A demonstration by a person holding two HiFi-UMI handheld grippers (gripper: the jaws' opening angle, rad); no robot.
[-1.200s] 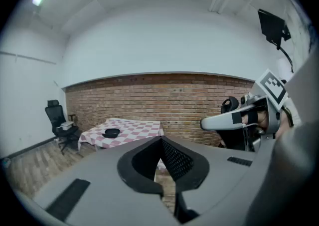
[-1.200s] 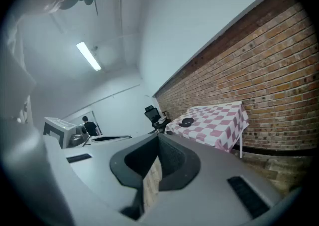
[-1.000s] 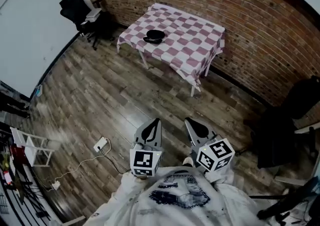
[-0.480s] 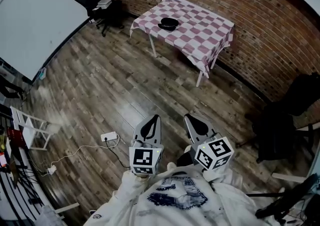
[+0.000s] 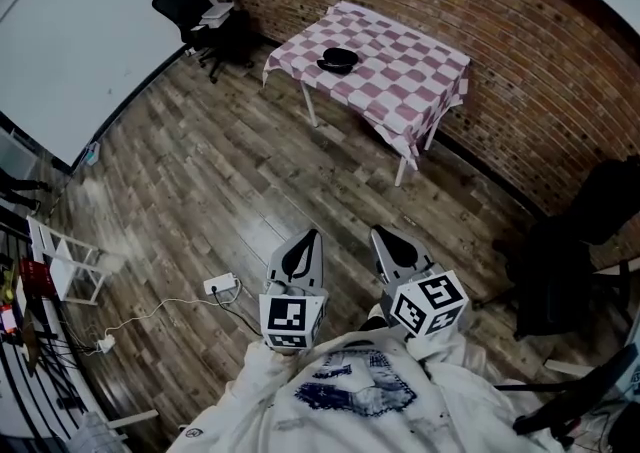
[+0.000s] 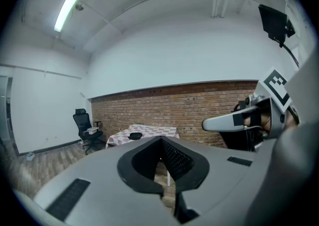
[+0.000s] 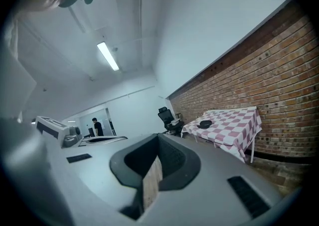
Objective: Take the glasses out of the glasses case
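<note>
1. The glasses case (image 5: 338, 61) is a small dark shape on the far left part of the pink-checked table (image 5: 415, 91), which stands by the brick wall (image 5: 520, 71). From here it is too small to tell whether its lid is up, and no glasses show.

2. You appear to be at the approach step. You stand on the wooden floor (image 5: 230, 191), well apart from the table, and the case looks untouched, so none of the task itself seems done.

3. Your left gripper (image 5: 312, 238) is held near your body and points across the floor toward the table. Its jaws are pressed together with nothing between them, and it touches nothing.

4. Your right gripper (image 5: 378, 233) sits just beside it on the right, pointing the same way. Its jaws are also fully together and empty.

5. The next move, as I judge it, calls for closing the gap until the case is within reach. Then spread both pairs of jaws before you come down on it.

6. You will probably want one gripper to steady the base of the case while the other lifts the lid. After that, take the glasses by the frame, not the lenses.
</note>
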